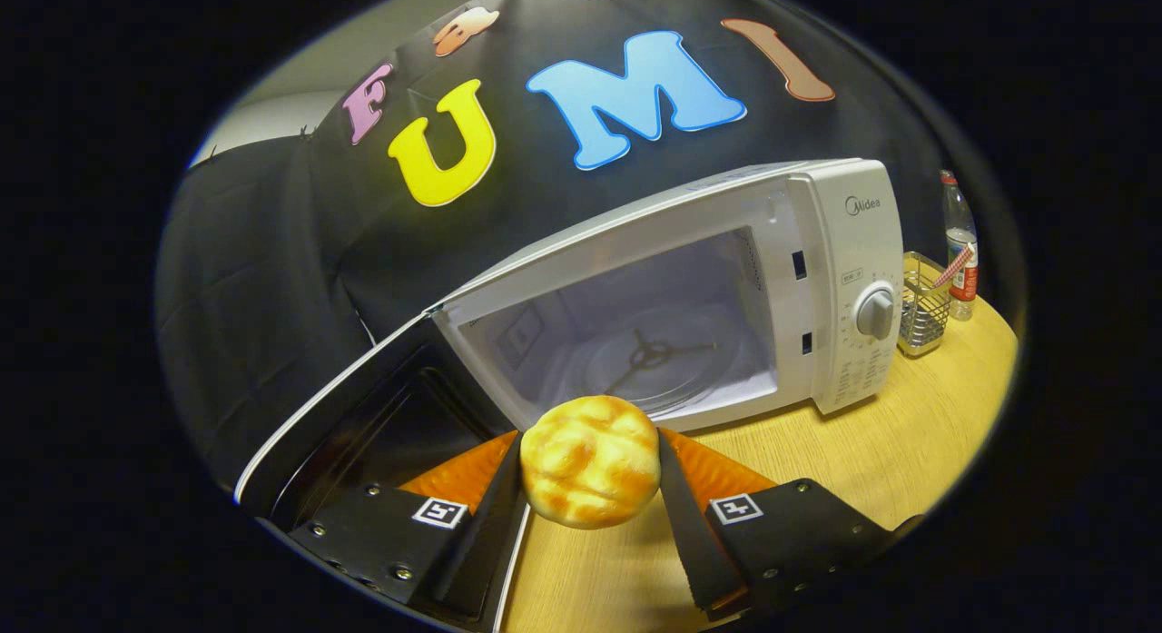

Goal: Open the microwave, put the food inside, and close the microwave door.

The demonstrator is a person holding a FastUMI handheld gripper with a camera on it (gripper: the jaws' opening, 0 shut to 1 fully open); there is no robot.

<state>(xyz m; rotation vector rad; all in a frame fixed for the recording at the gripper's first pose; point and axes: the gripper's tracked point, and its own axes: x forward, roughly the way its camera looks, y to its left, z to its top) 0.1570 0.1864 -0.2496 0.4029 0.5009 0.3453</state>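
The microwave (690, 297) stands on the wooden counter (871, 451) with its open cavity facing the claw, its long side running across from the hinge side to the control panel with the round dial (875, 312). Its door (354, 415) is swung fully out from the hinge side of the microwave, inner face showing, and reaches down beside one finger of the claw. Inside the microwave the glass turntable (663, 361) lies flat on the cavity floor.

The bread roll (590, 460) is round, with no clear long axis; its golden, scored crust faces the camera. It sits just in front of the microwave's lower front edge, outside the cavity and above the counter.

The claw (590, 474) is partly spread, just as wide as the roll, and both fingers press on the roll's sides, pinching it.

Past the microwave's control panel stand a wire mesh holder (924, 306) and a clear bottle (959, 242).
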